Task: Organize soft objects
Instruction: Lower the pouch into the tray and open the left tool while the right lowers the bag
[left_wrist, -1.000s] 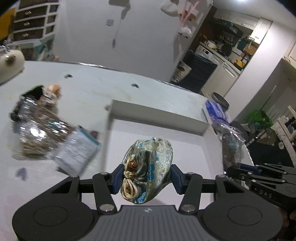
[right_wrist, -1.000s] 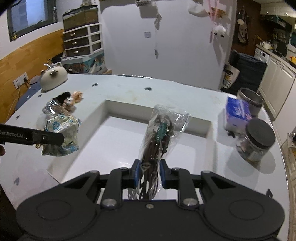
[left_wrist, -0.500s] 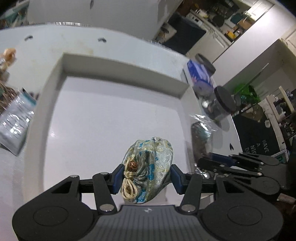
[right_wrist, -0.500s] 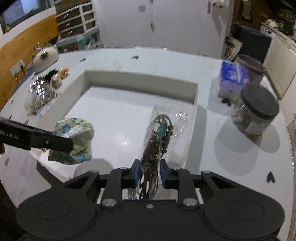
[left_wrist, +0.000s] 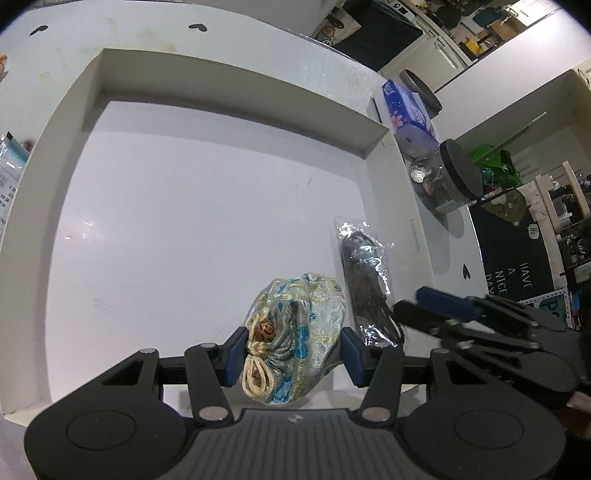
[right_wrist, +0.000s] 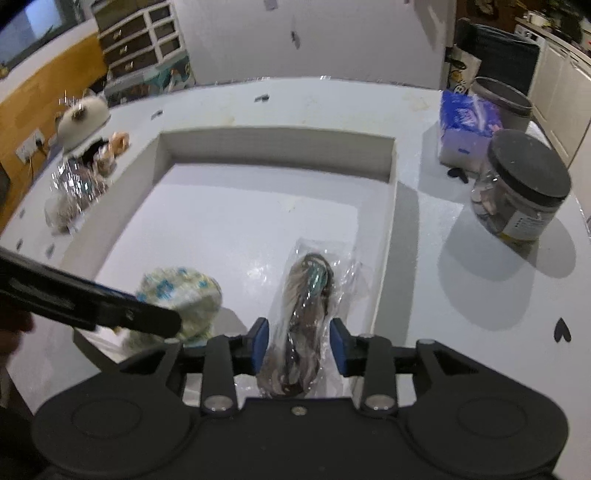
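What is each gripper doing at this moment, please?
Left gripper: closed on the brocade pouch.
Right gripper: open around the plastic packet, pads apart from it.

The left wrist view sits just behind the left gripper (left_wrist: 291, 350), high over the near edge of the tray (left_wrist: 229, 86), tilted steeply down and looking across it toward the far wall and the kitchen at upper right. The right wrist view sits just behind the right gripper (right_wrist: 299, 345), over the tray's (right_wrist: 277, 138) near right corner, pitched less steeply, so it takes in the table (right_wrist: 424, 280) beyond and the room's wall. Both are close to the tray floor. The 2 views share the tray, the pouch (left_wrist: 295, 332) (right_wrist: 181, 299), the bag (left_wrist: 364, 280) (right_wrist: 306, 306), the jar (left_wrist: 450, 173) (right_wrist: 521, 188) and the tissue pack (left_wrist: 406, 107) (right_wrist: 465, 122); each also catches the other gripper from the side.
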